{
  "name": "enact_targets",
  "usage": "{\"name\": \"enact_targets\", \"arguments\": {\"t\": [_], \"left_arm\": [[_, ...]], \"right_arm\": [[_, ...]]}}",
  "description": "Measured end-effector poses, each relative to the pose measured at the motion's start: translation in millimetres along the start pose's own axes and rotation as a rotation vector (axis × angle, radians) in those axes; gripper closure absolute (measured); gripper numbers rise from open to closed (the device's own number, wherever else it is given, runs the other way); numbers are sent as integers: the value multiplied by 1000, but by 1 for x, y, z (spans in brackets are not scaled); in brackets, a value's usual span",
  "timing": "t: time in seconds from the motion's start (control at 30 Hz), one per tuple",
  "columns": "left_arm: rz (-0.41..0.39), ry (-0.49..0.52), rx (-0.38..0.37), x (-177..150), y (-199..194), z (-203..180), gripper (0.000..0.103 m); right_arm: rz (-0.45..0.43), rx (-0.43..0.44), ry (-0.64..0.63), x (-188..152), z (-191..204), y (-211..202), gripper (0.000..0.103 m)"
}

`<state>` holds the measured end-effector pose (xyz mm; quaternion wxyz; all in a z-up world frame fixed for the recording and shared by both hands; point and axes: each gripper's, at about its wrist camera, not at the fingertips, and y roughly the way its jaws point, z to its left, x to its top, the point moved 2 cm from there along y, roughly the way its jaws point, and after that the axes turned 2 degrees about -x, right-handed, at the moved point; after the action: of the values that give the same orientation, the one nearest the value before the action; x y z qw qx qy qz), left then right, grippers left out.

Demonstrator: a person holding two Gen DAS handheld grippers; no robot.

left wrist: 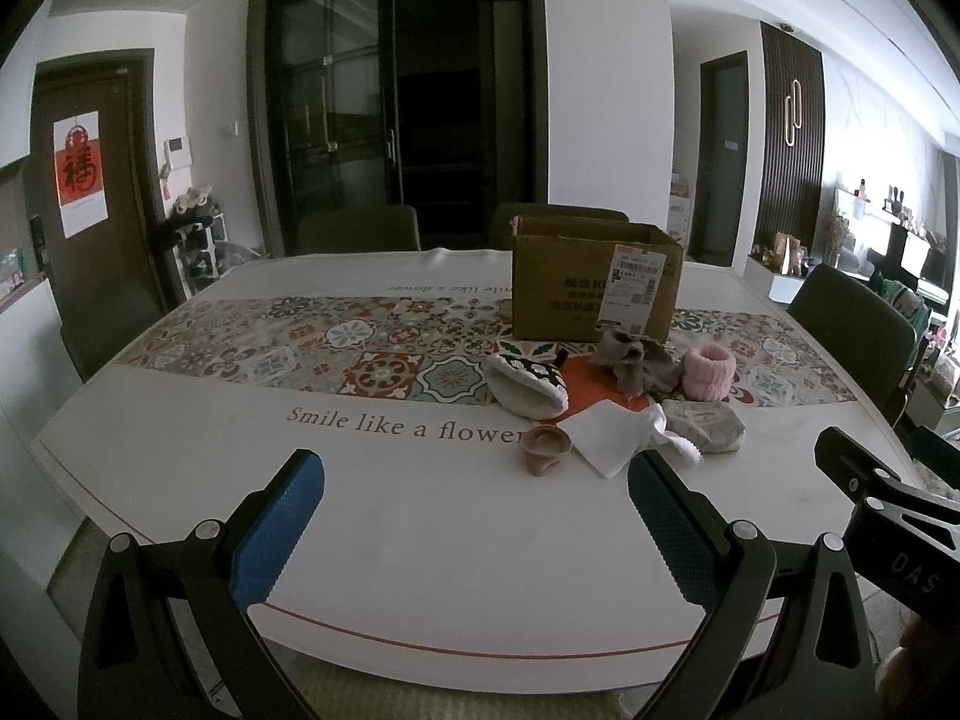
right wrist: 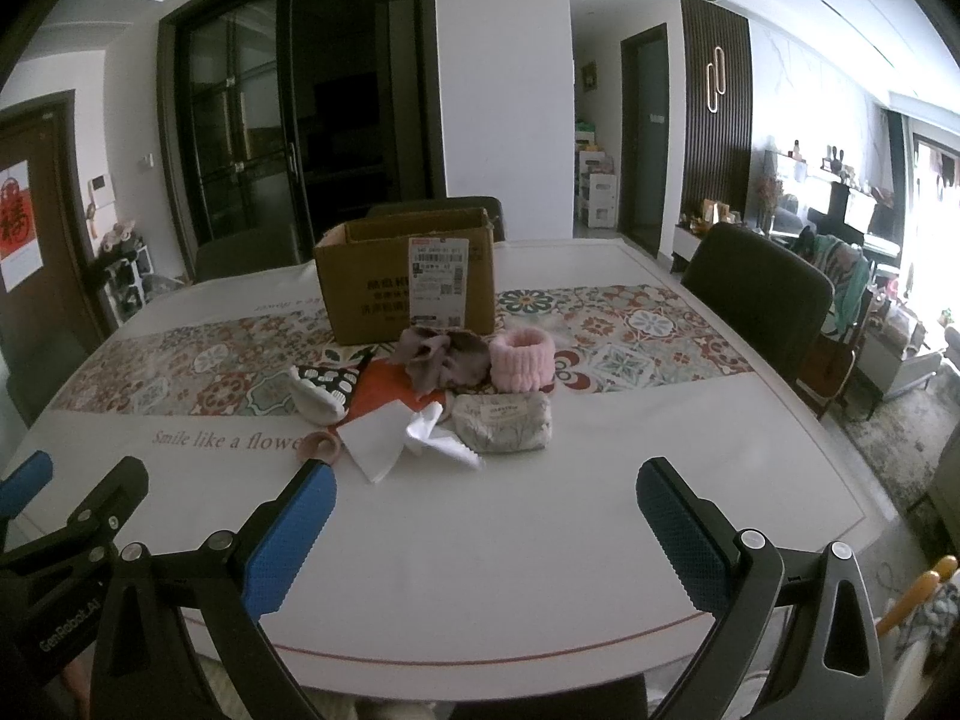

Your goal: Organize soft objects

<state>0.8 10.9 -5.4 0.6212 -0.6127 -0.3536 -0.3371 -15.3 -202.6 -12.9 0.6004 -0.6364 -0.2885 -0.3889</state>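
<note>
Soft items lie in a cluster on the table in front of an open cardboard box (left wrist: 594, 282) (right wrist: 408, 288): a pink fluffy band (left wrist: 711, 372) (right wrist: 521, 365), a brownish cloth (left wrist: 636, 360) (right wrist: 438, 357), a patterned mitt (left wrist: 525, 381) (right wrist: 321, 393), a grey tissue pack (left wrist: 708, 425) (right wrist: 504, 421), white tissues (left wrist: 612, 438) (right wrist: 384, 441) and a small pink piece (left wrist: 543, 444) (right wrist: 321, 445). My left gripper (left wrist: 474, 498) is open and empty, near the table's front edge. My right gripper (right wrist: 486, 510) is open and empty, short of the cluster.
The table (left wrist: 420, 510) (right wrist: 570, 480) carries a patterned runner (left wrist: 300, 348). Dark chairs stand at the far side (left wrist: 360, 228) and at the right (right wrist: 756, 282). An orange sheet (left wrist: 594, 384) lies under the cluster. The right gripper's body (left wrist: 888, 516) shows in the left wrist view.
</note>
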Motion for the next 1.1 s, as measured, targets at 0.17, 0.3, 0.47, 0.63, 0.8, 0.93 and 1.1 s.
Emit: {"name": "enact_targets", "arguments": {"t": [0.17, 0.3, 0.47, 0.63, 0.8, 0.93, 1.1], "left_arm": [[0, 0, 1, 0, 0, 1, 0], [1, 1, 1, 0, 0, 0, 0], [8, 0, -1, -4, 2, 4, 0], [23, 0, -10, -6, 9, 6, 0], [60, 0, -21, -6, 26, 5, 0], [96, 2, -33, -6, 45, 5, 1], [127, 3, -60, -4, 70, 3, 4]], "right_arm": [[0, 0, 0, 0, 0, 0, 1], [1, 0, 0, 1, 0, 0, 1], [6, 1, 2, -2, 1, 2, 1], [26, 0, 6, -11, 0, 11, 1], [59, 6, 1, -10, 5, 24, 1], [90, 17, -17, -9, 12, 41, 1], [107, 26, -41, -3, 20, 63, 1]]}}
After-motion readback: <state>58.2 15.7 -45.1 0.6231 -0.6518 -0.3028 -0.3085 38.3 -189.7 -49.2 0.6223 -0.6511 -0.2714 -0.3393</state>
